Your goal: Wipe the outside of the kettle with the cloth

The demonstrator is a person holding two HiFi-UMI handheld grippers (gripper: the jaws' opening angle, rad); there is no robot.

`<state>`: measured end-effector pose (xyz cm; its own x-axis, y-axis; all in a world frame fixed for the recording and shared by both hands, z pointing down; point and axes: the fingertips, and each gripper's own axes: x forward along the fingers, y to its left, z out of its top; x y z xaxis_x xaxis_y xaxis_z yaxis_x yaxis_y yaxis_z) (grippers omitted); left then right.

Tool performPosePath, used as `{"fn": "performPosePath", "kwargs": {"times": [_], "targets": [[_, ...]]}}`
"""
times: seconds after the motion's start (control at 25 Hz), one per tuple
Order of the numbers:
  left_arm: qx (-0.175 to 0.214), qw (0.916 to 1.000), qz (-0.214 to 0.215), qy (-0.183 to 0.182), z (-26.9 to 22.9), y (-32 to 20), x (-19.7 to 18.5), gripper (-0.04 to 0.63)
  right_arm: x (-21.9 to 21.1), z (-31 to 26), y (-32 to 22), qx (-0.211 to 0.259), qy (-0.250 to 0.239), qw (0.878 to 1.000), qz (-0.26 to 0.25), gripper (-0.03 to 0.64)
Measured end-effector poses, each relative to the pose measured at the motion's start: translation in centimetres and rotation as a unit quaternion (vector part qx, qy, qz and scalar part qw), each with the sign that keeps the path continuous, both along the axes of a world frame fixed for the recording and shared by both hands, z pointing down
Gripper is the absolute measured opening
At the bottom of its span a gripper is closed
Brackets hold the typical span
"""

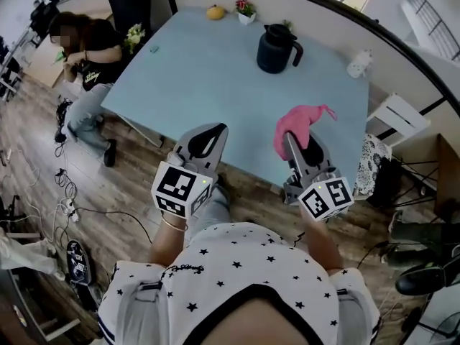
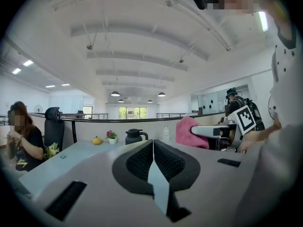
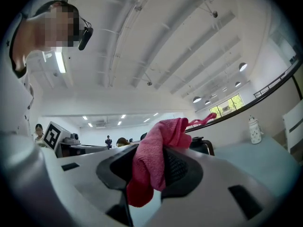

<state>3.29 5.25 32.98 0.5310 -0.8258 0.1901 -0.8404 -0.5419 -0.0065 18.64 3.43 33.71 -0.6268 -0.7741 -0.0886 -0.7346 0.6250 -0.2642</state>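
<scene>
A dark kettle (image 1: 277,47) with a handle on its right stands far back on the pale blue table (image 1: 208,77); it also shows small in the left gripper view as the kettle (image 2: 135,136). My right gripper (image 1: 295,139) is shut on a pink cloth (image 1: 298,123), held near the table's front edge; the cloth (image 3: 154,157) bunches between the jaws and partly hides the kettle (image 3: 201,144) behind it. My left gripper (image 1: 209,136) is shut with nothing in it, over the front edge, its jaws pressed together at the gripper (image 2: 152,159).
At the table's back stand a yellow fruit (image 1: 215,11), a small flower pot (image 1: 246,11) and a white bottle (image 1: 358,63). A person sits at the table's left (image 1: 90,56). A white chair (image 1: 397,117) stands at the right. Cables lie on the wooden floor (image 1: 65,192).
</scene>
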Motion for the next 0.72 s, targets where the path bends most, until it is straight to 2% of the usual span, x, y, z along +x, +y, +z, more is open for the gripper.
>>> {"fn": "performPosePath", "kwargs": {"times": [0.2,0.44,0.72], "targets": [[-0.009,0.9997,0.005,0.021,0.2,-4.7,-1.8,0.029,-1.1,0.4,-4.0,-0.010,0.008,1.000,0.018,0.141],[-0.009,0.9997,0.014,0.018,0.0,-9.9,-4.6,0.029,-2.5,0.5,-9.0,-0.030,-0.010,0.998,0.047,0.143],[-0.014,0.9990,0.037,0.022,0.7,-14.9,-6.8,0.029,-3.8,1.7,-13.7,-0.057,0.000,0.995,0.084,0.143]]}}
